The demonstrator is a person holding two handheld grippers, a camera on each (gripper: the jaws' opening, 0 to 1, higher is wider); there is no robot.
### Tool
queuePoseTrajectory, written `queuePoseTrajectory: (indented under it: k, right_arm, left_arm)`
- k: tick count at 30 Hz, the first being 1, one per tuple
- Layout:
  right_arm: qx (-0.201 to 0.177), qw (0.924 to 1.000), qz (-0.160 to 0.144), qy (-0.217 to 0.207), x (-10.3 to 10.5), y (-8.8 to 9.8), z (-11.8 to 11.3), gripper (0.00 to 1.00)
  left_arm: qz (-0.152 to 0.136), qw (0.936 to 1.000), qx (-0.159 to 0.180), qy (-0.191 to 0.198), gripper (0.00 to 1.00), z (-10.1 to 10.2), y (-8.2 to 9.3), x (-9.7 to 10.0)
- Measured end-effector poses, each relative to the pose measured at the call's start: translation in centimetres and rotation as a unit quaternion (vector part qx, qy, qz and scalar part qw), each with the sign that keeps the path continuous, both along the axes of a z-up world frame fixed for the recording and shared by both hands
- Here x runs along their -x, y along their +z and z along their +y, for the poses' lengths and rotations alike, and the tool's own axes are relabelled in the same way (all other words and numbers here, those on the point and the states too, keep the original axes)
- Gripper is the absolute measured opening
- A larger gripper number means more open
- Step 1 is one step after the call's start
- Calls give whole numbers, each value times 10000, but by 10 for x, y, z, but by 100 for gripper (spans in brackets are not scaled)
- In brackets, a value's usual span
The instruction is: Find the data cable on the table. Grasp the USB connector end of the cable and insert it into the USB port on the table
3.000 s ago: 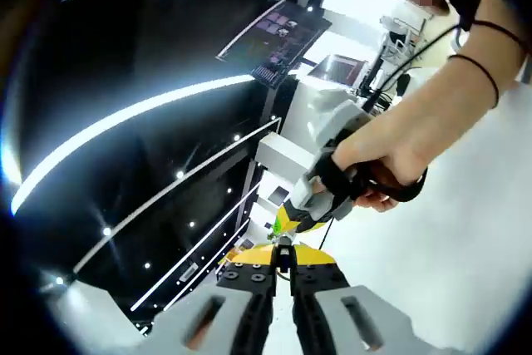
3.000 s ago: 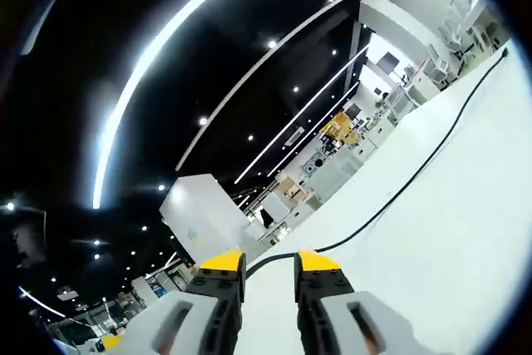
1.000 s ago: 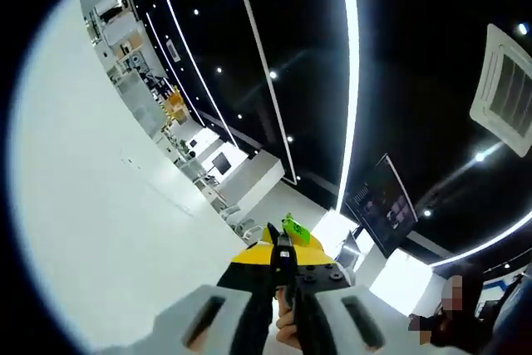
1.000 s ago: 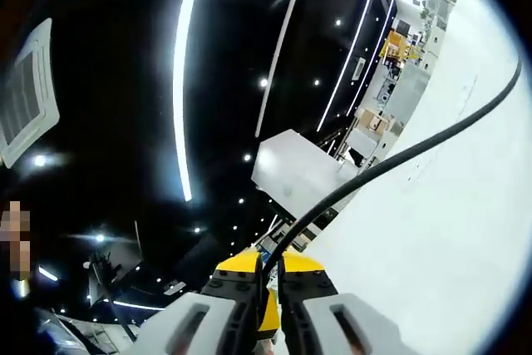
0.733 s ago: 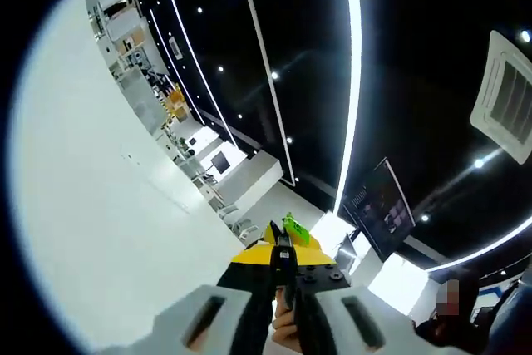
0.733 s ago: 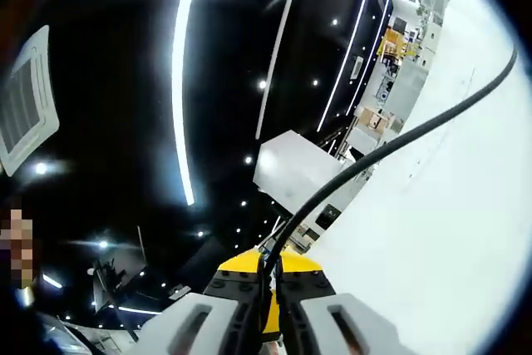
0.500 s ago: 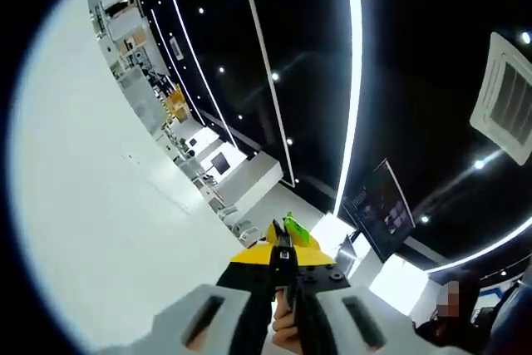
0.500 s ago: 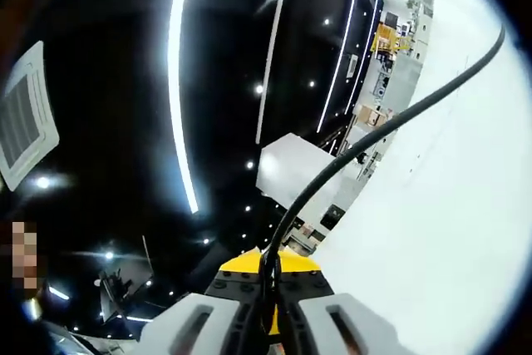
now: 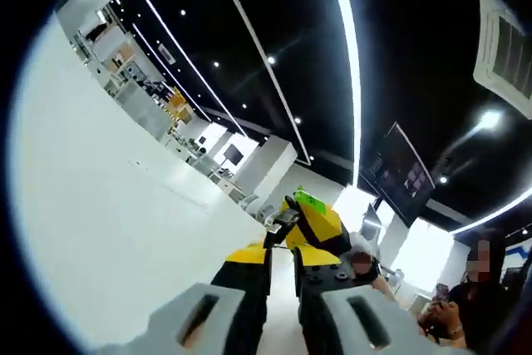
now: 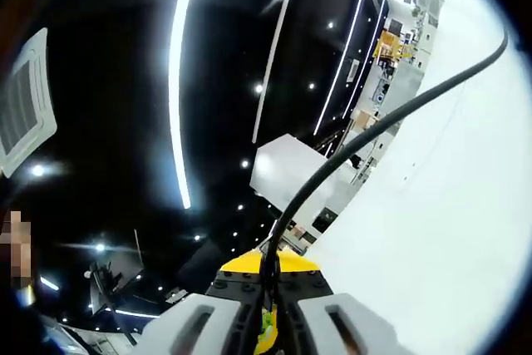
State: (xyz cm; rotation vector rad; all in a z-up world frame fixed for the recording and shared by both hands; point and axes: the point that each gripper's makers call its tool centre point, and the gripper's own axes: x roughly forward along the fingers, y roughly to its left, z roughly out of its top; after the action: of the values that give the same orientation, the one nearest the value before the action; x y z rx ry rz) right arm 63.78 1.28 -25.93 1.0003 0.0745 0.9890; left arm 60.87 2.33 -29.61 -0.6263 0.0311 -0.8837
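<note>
— What's the room like?

— A big hall with a black ceiling [image 9: 416, 31] crossed by bright light strips [image 9: 347, 56]. One white surface [image 9: 100, 205] sweeps up the left of the left gripper view and the right of the right gripper view.

— Count the things for me.

— One black cable [image 10: 391, 118] and two grippers. The right gripper [image 10: 268, 278] has its jaws pressed together on the cable. From the tips the cable arcs away over the surface to the far right of that view, where it is cut off. The left gripper [image 9: 283, 265] has its jaws parted, with a clear gap and nothing in it.

— Anything hard to read?

— Just ahead of the left gripper, the right one's yellow tip comes in, wearing a green tag [image 9: 309, 200]. A small dark stub [image 9: 281, 219] pokes from it, too small to name. In the right gripper view a green bit [image 10: 266, 322] sits low between the jaws, mostly hidden. A person's hand [image 9: 440, 315] is cut off at the lower right of the left gripper view.

— Room to move?

— The surface on both sides of the cable is bare white, open out to its far edge.
</note>
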Motion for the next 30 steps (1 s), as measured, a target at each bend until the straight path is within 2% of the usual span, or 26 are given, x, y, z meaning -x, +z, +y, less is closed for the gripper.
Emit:
queuePoseTrajectory:
  k: [4, 12, 16, 18, 22, 26, 30]
  right_arm:
    - [100, 9999, -26, -114, 0, 0, -4, 5]
    - [235, 9989, -85, -399, -3, 2, -16, 5]
    - [494, 9963, -250, -655, -3, 5, -24, 5]
    - [597, 9945, -333, -788, -3, 8, -29, 5]
    - [853, 9895, -428, -1083, -8, 9, -40, 5]
    - [995, 9844, -494, -1368, -11, 12, -53, 5]
    - [1400, 9733, -611, -1711, -15, 12, -63, 5]
  left_arm:
    - [-194, 9983, -541, -24, 21, -9, -9, -1]
    - [-9, 9987, -478, 158, 24, 0, -13, -9]
    - [-92, 9980, -570, 259, 26, 1, -15, -12]
    - [-217, 9963, -772, 300, 28, -1, -17, -15]
    - [-274, 9953, -861, 353, 34, -4, -19, -19]
    - [-583, 9886, -1355, 306, 35, -10, -26, -26]
    - [-725, 9849, -1550, 279, 36, -15, -27, -28]
